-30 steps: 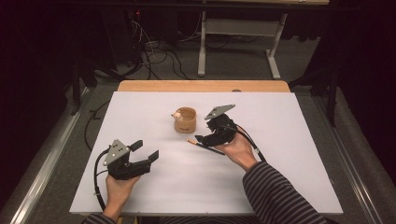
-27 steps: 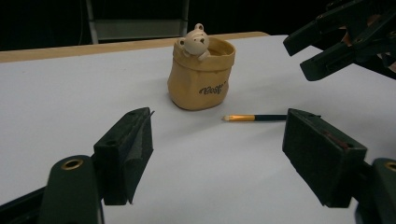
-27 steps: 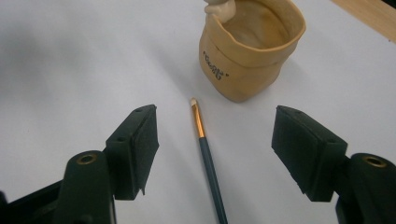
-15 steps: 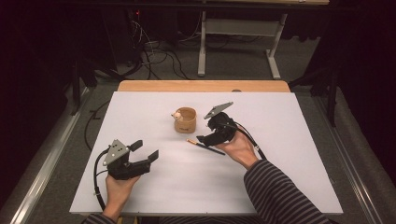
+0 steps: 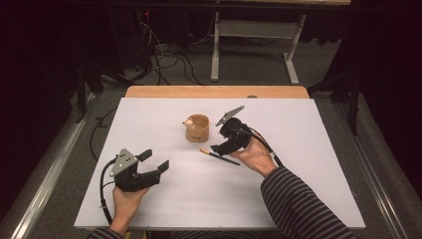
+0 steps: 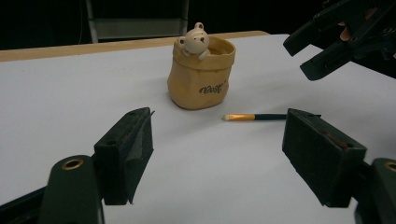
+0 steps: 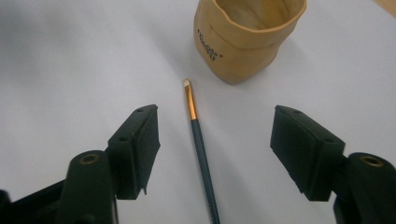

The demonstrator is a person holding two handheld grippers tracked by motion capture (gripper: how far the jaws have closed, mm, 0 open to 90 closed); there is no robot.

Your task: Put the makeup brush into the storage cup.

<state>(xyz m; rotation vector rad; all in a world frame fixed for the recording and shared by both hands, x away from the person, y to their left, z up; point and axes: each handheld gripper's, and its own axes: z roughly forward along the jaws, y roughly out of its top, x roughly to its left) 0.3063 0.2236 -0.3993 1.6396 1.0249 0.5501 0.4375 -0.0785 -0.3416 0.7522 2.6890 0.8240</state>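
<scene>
A tan bag-shaped cup (image 5: 197,128) with a small bear figure on its rim stands mid-table. Beside it a thin brush (image 5: 219,156) with a dark handle and copper ferrule lies flat on the white table (image 5: 298,164). My right gripper (image 5: 221,145) hovers open just over the brush. In the right gripper view the brush (image 7: 198,135) lies between the spread jaws (image 7: 215,144), its tip toward the cup (image 7: 247,37). My left gripper (image 5: 155,159) is held open at the near left, empty. The left gripper (image 6: 219,154) faces the cup (image 6: 201,74), the brush (image 6: 261,116) and the right gripper (image 6: 322,51).
A wooden strip (image 5: 214,91) borders the table's far edge. Beyond it, on the dark floor, are cables (image 5: 169,55) and a grey desk frame (image 5: 254,35). White surface stretches wide to the right of and in front of the hands.
The right gripper has shifted very slightly over the brush and stays open. The left gripper, cup and brush have not moved.
</scene>
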